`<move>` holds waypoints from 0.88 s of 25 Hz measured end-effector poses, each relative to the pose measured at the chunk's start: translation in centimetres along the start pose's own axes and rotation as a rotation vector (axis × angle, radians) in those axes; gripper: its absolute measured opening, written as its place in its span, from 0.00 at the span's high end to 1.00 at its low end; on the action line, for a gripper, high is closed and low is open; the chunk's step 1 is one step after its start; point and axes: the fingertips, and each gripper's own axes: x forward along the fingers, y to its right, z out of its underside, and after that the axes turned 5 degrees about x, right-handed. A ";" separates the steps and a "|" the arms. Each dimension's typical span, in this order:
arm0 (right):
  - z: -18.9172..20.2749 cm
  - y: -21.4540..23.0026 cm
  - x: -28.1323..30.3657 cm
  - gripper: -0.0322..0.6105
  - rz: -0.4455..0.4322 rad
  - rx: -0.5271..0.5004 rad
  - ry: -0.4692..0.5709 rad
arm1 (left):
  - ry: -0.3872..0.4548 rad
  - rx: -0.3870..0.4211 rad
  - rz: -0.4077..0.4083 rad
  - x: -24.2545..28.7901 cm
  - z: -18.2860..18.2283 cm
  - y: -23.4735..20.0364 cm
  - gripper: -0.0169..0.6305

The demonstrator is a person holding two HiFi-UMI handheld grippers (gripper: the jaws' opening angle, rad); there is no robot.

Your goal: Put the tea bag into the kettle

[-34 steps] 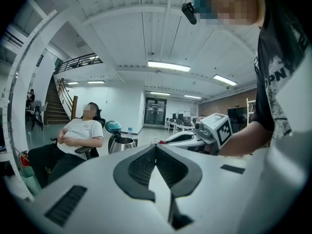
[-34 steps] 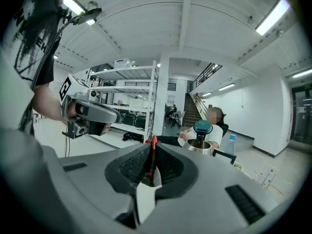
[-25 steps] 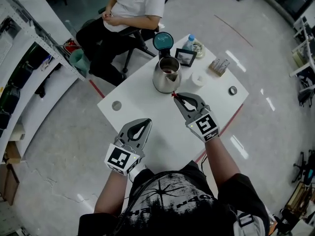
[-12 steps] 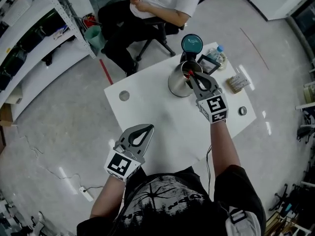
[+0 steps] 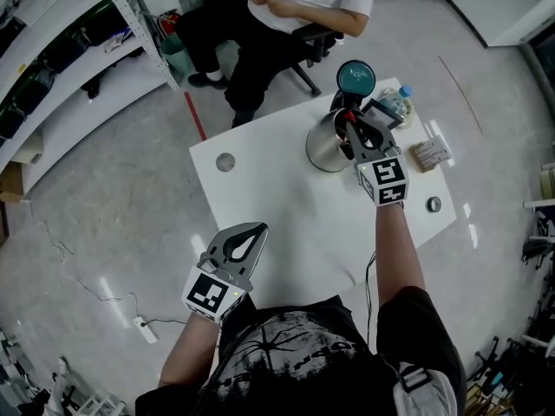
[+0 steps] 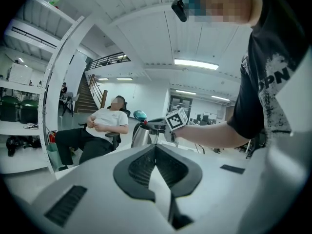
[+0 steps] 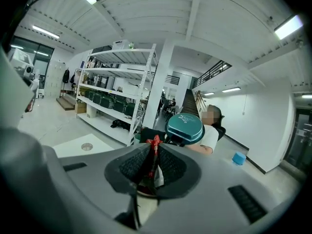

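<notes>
A steel kettle [image 5: 326,148] stands at the far side of the white table [image 5: 277,198], its teal lid [image 5: 355,76] tipped open. My right gripper [image 5: 350,122] hangs over the kettle's mouth, shut on a red tea bag [image 5: 349,116]. In the right gripper view the tea bag [image 7: 154,155] is pinched upright between the pads, with the teal lid [image 7: 185,128] just beyond. My left gripper [image 5: 252,230] is shut and holds nothing, near the table's front edge. From the left gripper view the kettle [image 6: 141,135] shows far ahead.
Behind the kettle are a water bottle [image 5: 401,99] and a dark box [image 5: 381,112]. A small packet [image 5: 431,152] and a round cap [image 5: 434,204] lie at the right. A person sits on a chair [image 5: 303,7] beyond the table. Shelving [image 5: 69,33] runs along the left.
My right gripper has carried the tea bag from in front of the kettle to above its open mouth. The left gripper has stayed near the front edge.
</notes>
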 end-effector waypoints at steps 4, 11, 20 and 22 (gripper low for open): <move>0.5 0.0 0.1 0.78 0.006 0.010 -0.025 | 0.016 -0.042 0.014 -0.1 0.0 0.1 0.96; 0.4 -0.2 -0.4 0.70 0.012 0.015 -0.024 | 0.046 -0.053 0.036 0.1 -1.2 0.5 0.96; -0.7 -1.2 -1.9 0.70 0.008 0.002 0.013 | 0.069 -0.038 0.027 -0.1 -1.8 0.7 0.96; -1.1 -1.8 -2.3 0.70 0.008 -0.008 0.018 | 0.077 -0.025 0.030 -0.2 -2.3 0.7 0.96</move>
